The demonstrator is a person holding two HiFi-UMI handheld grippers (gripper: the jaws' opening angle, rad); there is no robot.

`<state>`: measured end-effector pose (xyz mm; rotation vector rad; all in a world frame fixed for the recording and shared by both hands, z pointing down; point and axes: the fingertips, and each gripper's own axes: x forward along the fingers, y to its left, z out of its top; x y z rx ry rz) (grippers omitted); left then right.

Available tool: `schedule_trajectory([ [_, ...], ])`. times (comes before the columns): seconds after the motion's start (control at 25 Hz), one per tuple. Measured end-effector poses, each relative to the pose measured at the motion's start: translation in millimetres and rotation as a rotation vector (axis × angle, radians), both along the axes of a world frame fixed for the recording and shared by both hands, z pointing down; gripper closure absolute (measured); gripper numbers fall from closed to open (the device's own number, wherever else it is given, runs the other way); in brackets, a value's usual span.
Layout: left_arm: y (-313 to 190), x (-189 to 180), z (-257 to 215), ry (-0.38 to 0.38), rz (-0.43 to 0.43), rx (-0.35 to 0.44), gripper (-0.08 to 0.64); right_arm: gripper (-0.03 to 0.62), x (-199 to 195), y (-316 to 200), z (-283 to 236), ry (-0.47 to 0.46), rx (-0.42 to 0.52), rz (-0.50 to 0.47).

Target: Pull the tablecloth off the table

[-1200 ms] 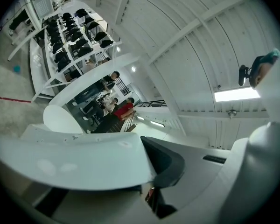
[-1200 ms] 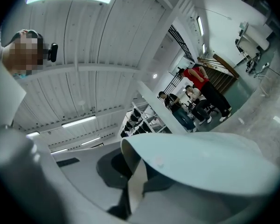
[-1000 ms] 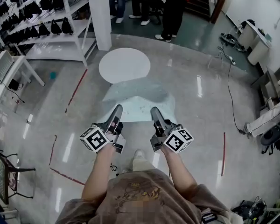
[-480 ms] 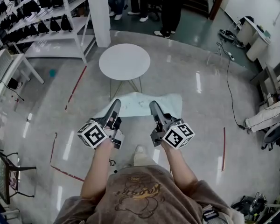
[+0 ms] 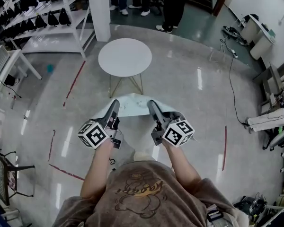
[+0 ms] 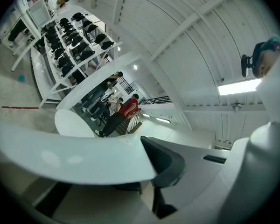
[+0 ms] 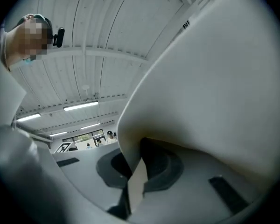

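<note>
Gripping one pale tablecloth by its near edge with two hand-held grippers. Left hand-held gripper closed tight on the cloth's left part, right hand-held gripper closed tight on its right part. Fabric nipped between both pairs of jaws, as seen in the left gripper view and the right gripper view. Spread between the two, fully off the single round white worktop and on the near side of it, with the far edge reaching toward the thin legs beneath. Cannot tell whether touching the floor. Nothing but one bare white top on that worktop. Elsewhere: one white shelving rack at the upper left, loaded with dark items; four red tape lines on the floor; three people at the top edge, cut off above the waist; one black cable trailing along the right.
</note>
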<state>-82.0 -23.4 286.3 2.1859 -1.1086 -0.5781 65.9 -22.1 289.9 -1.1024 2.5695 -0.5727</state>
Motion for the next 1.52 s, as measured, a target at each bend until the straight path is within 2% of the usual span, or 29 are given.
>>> schedule_trajectory([
  [0.36, -32, -8, 33, -0.029, -0.027, -0.070, 0.540, 0.581, -8, -37, 38, 0.004, -0.083, 0.015],
  [0.72, -73, 4, 55, -0.056, -0.030, -0.114, 0.538, 0.581, 5, -81, 64, 0.025, -0.122, 0.052],
  [1.04, -100, 23, 68, -0.063, -0.063, -0.136, 0.538, 0.581, 23, -114, 77, 0.012, -0.166, 0.011],
  [1.52, -116, 17, 75, -0.099, -0.090, -0.149, 0.538, 0.580, 16, -131, 89, -0.010, -0.210, -0.021],
])
